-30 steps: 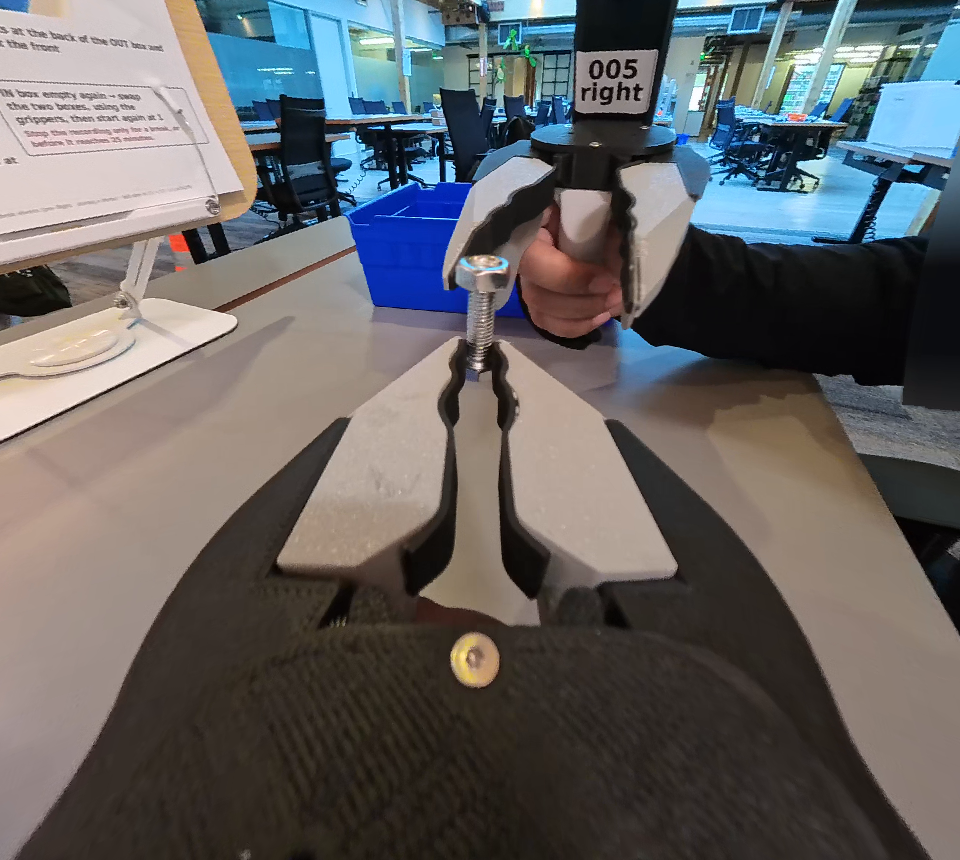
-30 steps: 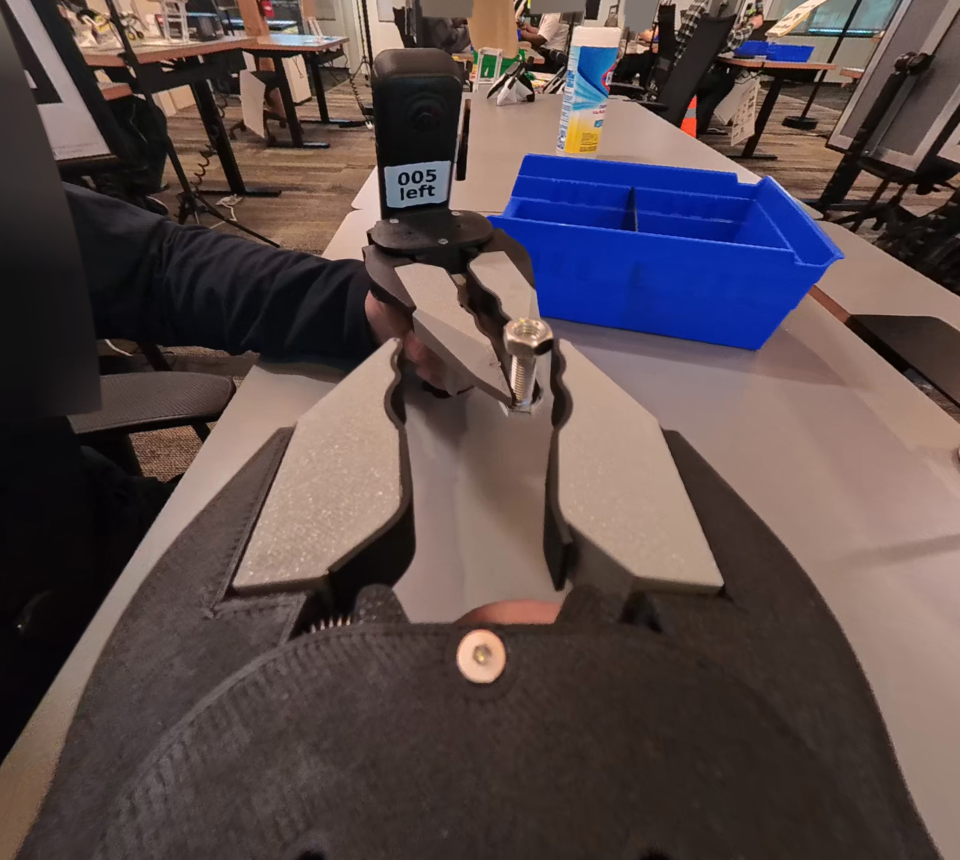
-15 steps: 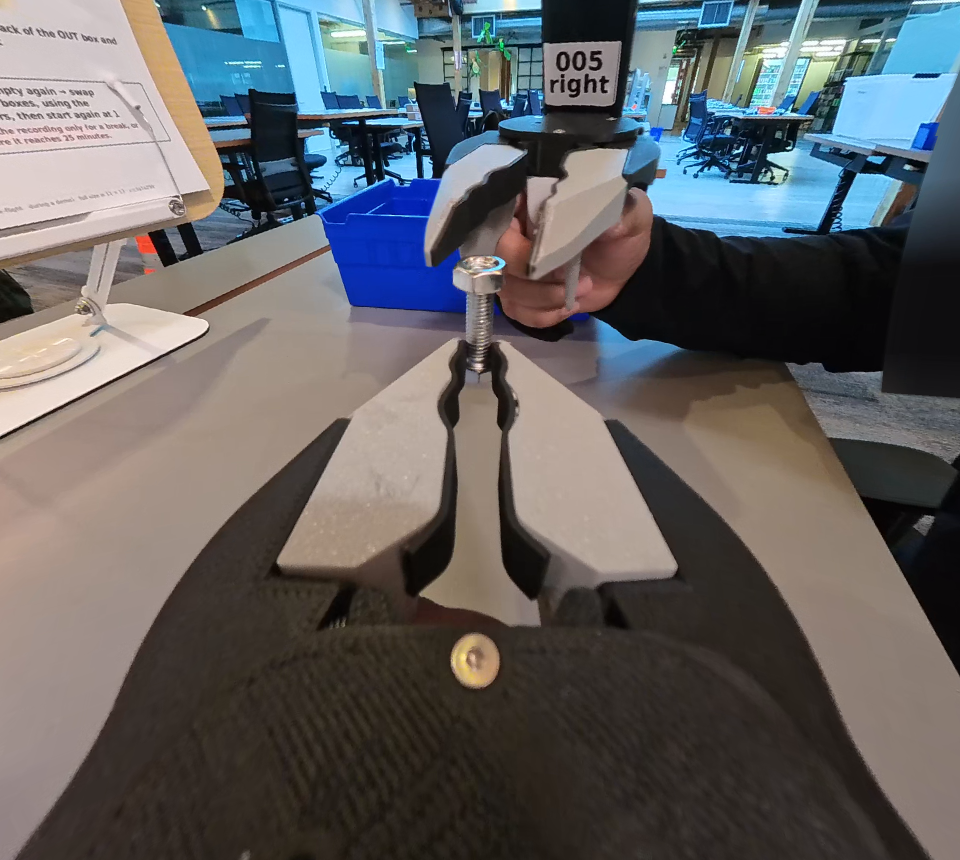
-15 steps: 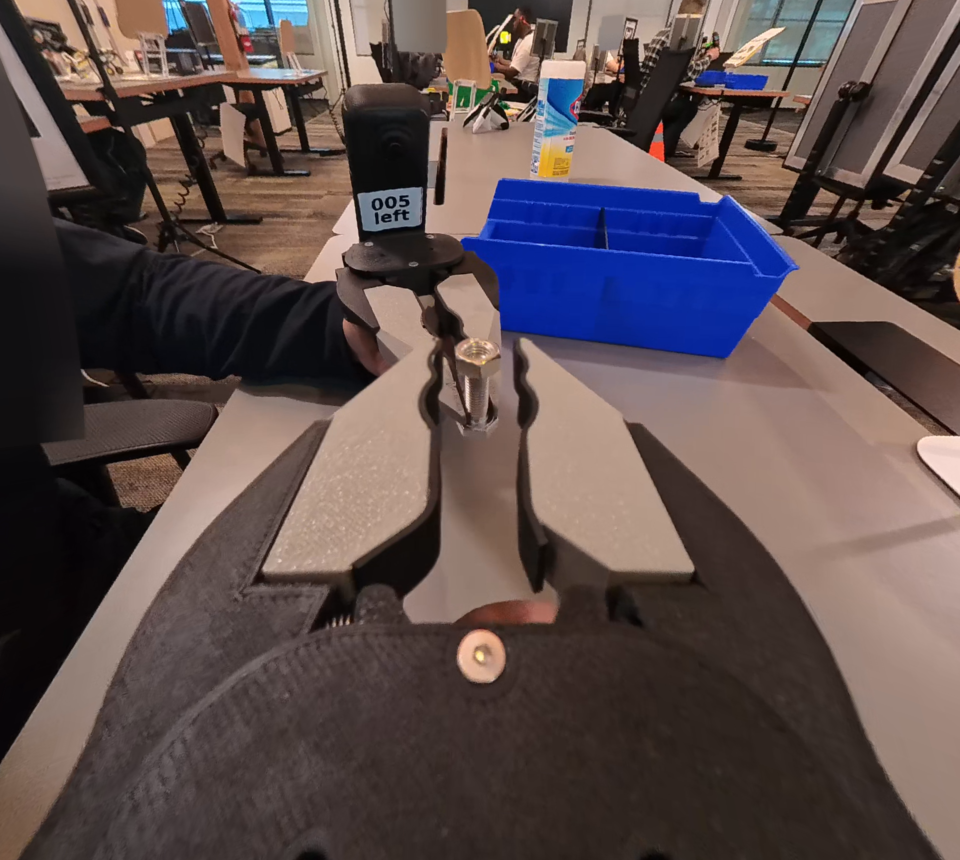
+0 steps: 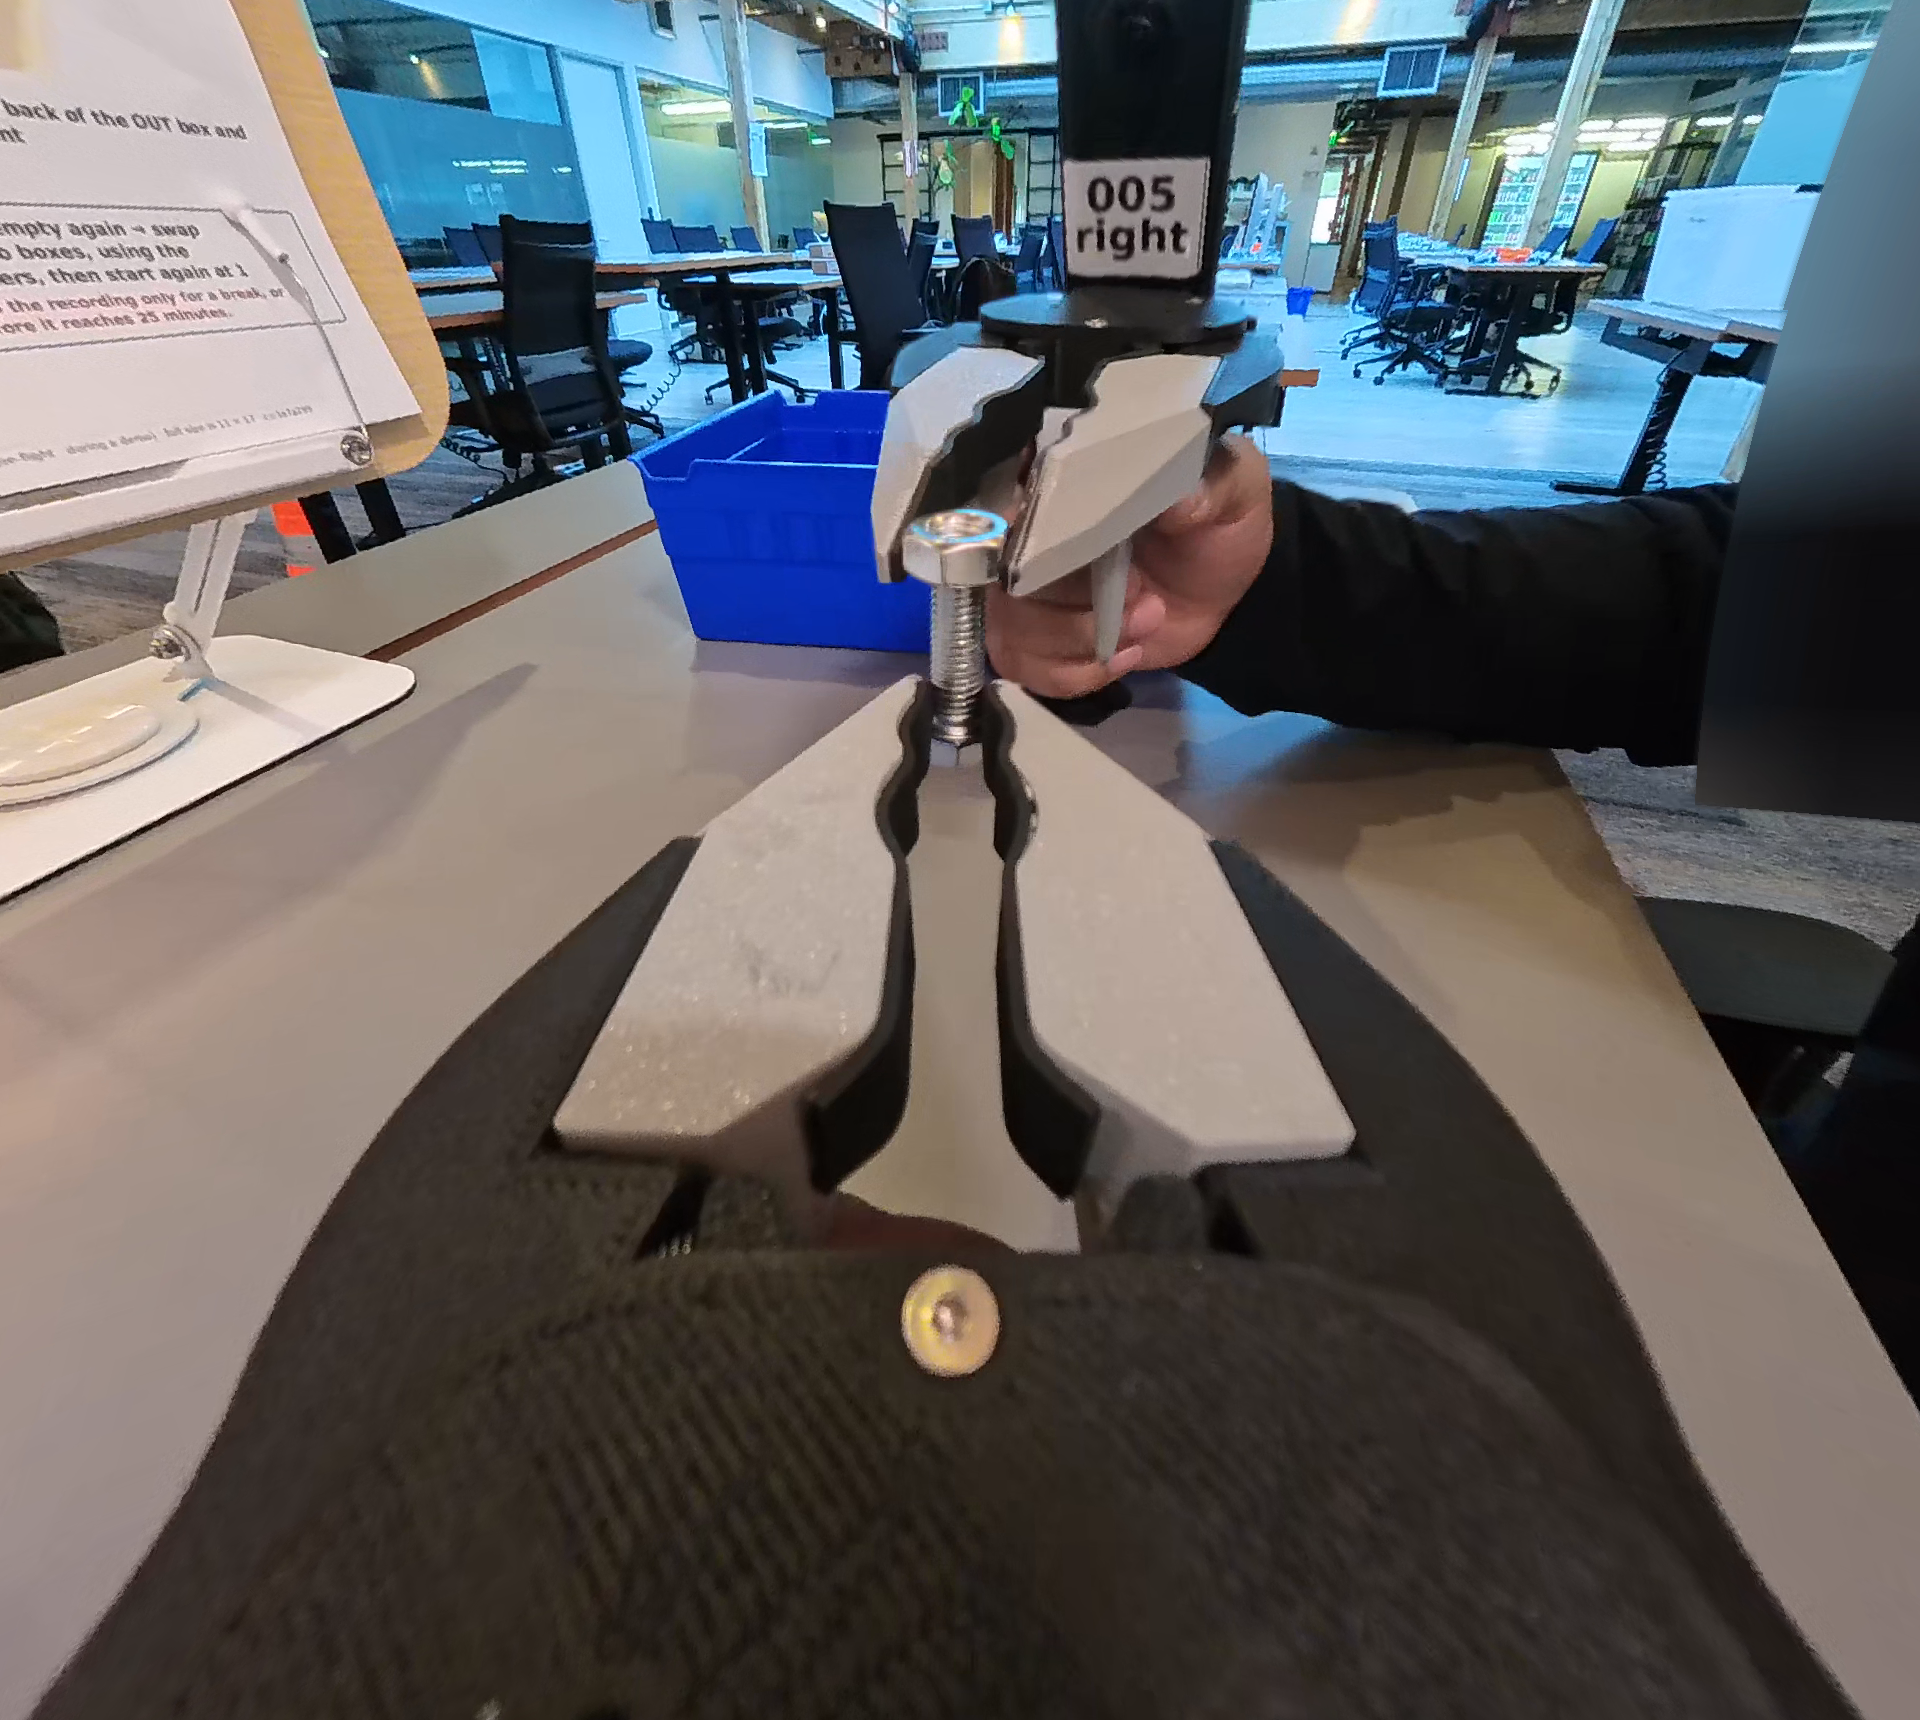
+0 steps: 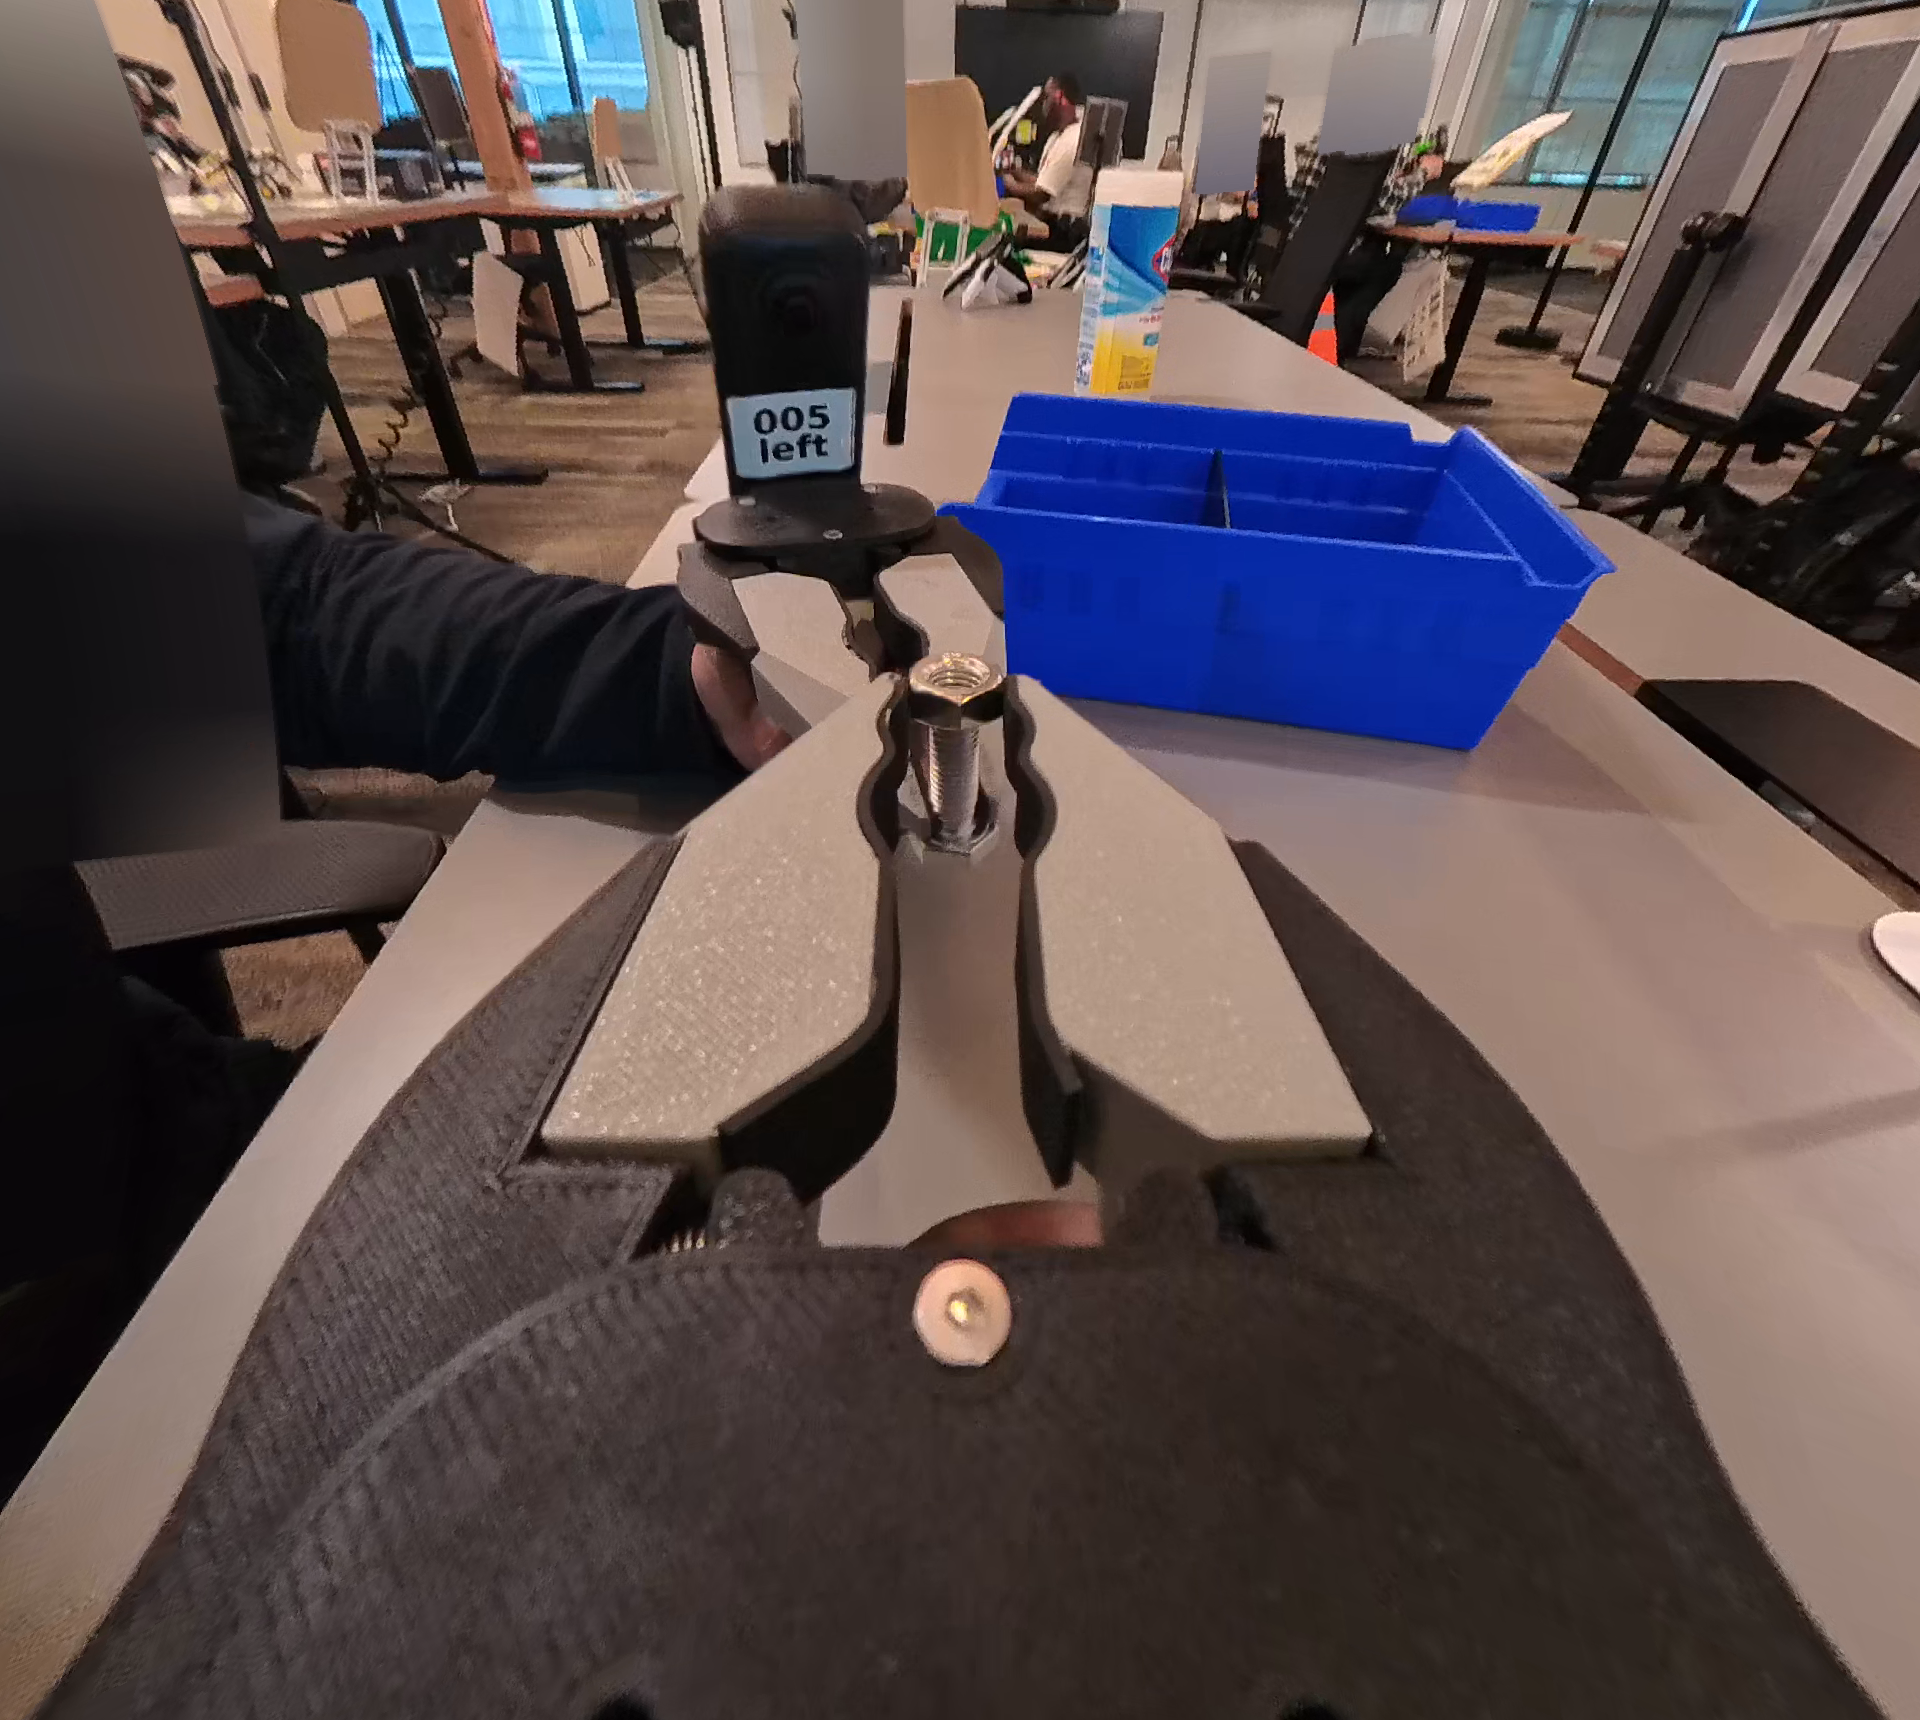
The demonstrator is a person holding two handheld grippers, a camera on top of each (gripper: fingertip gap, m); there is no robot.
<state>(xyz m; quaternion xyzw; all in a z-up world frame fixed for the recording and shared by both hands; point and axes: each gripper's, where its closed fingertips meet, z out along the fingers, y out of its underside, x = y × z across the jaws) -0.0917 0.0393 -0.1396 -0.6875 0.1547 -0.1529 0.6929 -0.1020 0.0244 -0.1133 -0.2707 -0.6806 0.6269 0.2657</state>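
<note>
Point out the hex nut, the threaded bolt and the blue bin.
hex nut (image 6: 956, 688), right wrist view, its top face.
threaded bolt (image 5: 957, 636), left wrist view, mid shank.
blue bin (image 6: 1278, 642), right wrist view, its near outer wall.

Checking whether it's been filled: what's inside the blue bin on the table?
Inside the blue bin, a divider splits it into compartments; no contents show. Its front wall hides the compartment bottoms.
</note>
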